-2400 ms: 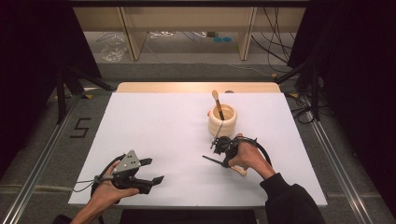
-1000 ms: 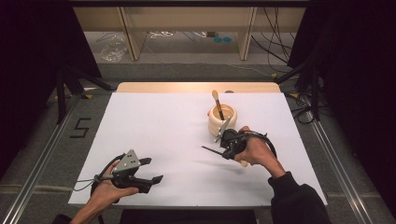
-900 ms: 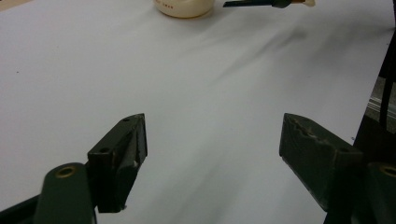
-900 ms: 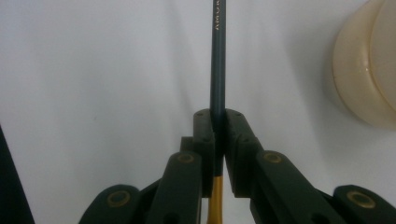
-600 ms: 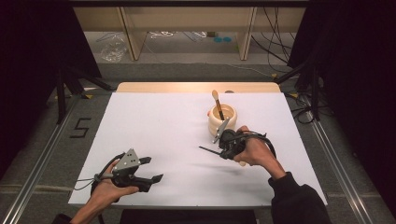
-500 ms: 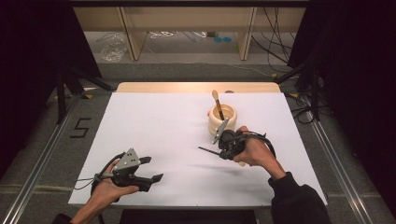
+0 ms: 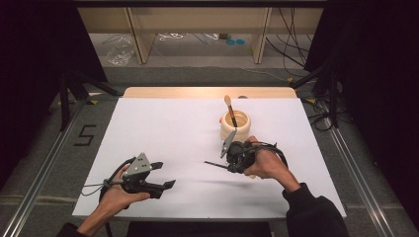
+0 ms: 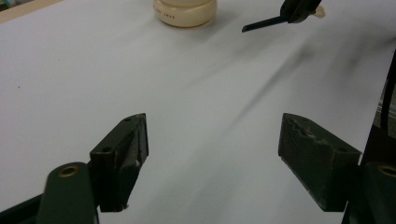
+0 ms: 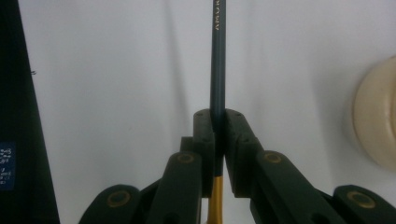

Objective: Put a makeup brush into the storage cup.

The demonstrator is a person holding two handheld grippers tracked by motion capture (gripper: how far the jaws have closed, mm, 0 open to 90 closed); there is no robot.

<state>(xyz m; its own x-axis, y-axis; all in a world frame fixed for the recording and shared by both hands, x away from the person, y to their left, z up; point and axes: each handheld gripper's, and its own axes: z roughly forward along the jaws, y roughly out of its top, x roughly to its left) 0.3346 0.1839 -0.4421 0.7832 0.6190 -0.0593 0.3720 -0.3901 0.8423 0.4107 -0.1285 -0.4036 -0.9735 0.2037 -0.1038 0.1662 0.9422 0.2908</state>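
Moved: right gripper (image 7: 217, 155) w/ its hand is sitting a bit farther up the sheet & closer to the cup than 2.4 s back; over the last sec it's hardly shifting. Left side is looking the same throughout.
Right gripper: jaws are pressing together on a dark pencil (image 9: 217, 56), clamping it just above its gold band. In the right gripper view the pencil is running straight out from between the pads, lettering near the far end.
Pencil: in the high view it's sticking out of the right gripper toward the left (image 7: 213, 163), hanging over the white sheet (image 7: 163, 128), tip pointing at mid-table. Left gripper view is catching it too, top right (image 8: 264, 23).
Cup: cream cup (image 7: 235, 126) is standing upright on the sheet, just beyond the right gripper, near but whether touching — can't tell. A brush (image 7: 230, 109) w/ a pale tip is leaning out of it.
Left gripper: jaws (image 7: 165, 175) are standing wide apart, nothing btwn them, just bare sheet in its own view. It's resting in the left hand (image 7: 116, 193) near the front-left edge, well apart from cup & pencil.
Right hand: it's (image 7: 267, 165) wrapping the gripper body, sleeve coming in from bottom right.
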